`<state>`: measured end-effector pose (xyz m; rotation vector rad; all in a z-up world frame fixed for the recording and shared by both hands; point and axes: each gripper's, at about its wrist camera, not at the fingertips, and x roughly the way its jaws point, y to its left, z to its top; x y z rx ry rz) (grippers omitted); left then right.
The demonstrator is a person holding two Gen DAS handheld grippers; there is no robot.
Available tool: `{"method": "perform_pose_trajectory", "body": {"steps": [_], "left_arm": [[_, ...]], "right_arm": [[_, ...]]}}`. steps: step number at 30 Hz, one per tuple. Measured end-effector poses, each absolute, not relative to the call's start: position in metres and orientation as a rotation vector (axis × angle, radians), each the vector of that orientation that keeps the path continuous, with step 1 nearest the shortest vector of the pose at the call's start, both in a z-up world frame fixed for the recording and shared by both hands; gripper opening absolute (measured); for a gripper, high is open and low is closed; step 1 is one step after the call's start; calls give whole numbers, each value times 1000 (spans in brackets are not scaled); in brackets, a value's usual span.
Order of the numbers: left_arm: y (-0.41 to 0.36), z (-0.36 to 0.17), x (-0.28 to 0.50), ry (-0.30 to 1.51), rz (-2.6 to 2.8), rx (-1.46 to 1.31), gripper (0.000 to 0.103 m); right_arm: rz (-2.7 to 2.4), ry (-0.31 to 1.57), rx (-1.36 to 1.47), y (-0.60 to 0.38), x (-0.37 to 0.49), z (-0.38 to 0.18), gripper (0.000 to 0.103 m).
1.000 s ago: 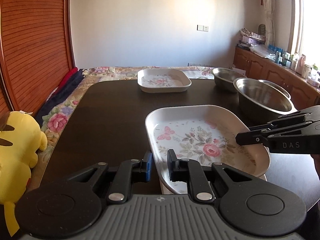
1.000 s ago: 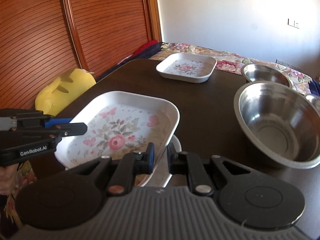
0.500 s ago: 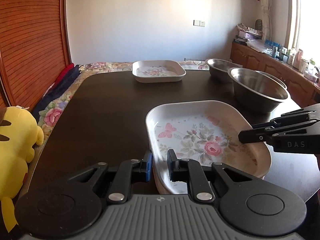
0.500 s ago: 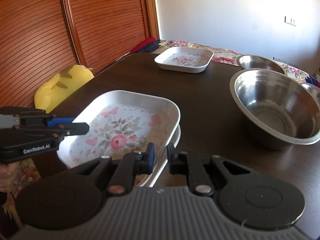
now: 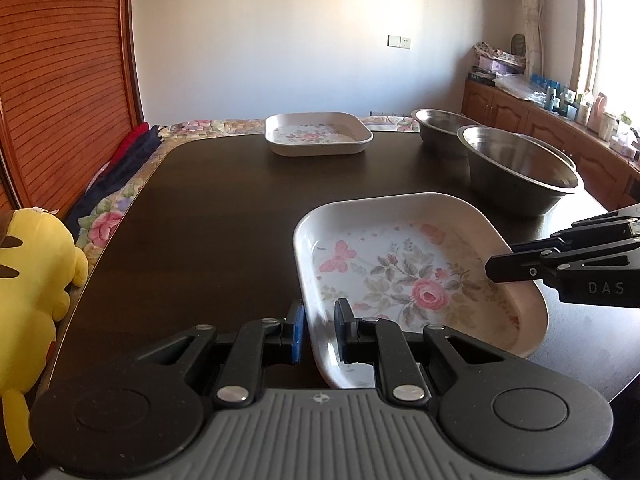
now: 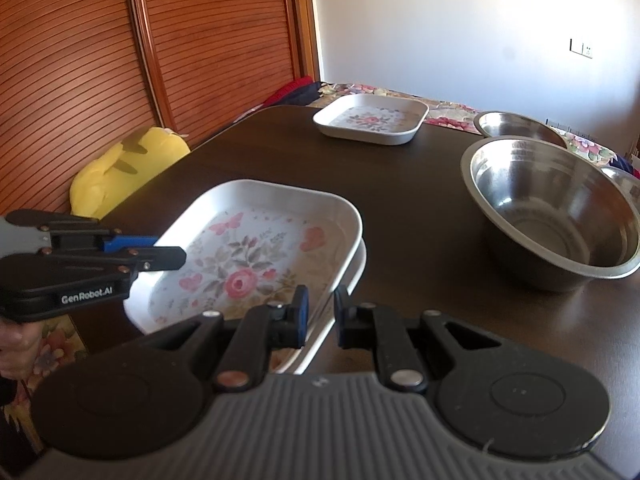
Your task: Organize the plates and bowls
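Black plastic fingers with a blue pad frame the bottom centre of each wrist view. The left gripper has its jaws set narrowly on either side of the near rim of the floral plate; whether the pads actually press the rim is not clear, since a sliver of gap shows on the blue-pad side. In the right wrist view the right gripper likewise straddles the plate's lower right edge with a narrow opening, and contact cannot be confirmed there either. Each tool shows in the other's camera: the right one enters from the right edge of the left view over the plate's rim, the left one from the left edge of the right view.

The floral plate sits nested on a second white plate, whose edge peeks out below its right side in the right view. Both rest on the dark wooden table, lower right of centre in the left view.

Further up the frame, a matching floral plate lies near the table's far edge. To the right stands a large steel bowl, with a smaller steel bowl just behind it. A yellow plush toy occupies the left edge, beside the table, below the slatted wooden doors.
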<state>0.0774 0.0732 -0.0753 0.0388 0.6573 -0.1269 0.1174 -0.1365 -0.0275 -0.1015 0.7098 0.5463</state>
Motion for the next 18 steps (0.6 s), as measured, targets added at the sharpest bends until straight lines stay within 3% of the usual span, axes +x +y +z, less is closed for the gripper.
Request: {"method": "perform_pose_trajectory", "body": {"steps": [12,18], "left_arm": [[74,-77,77,656,-129,33,17],[77,-69,76,636,-134,22,26]], "right_arm": [[544,718,-96,-139,116,-30,16],[548,691,-89,-144,115,-19,16]]}}
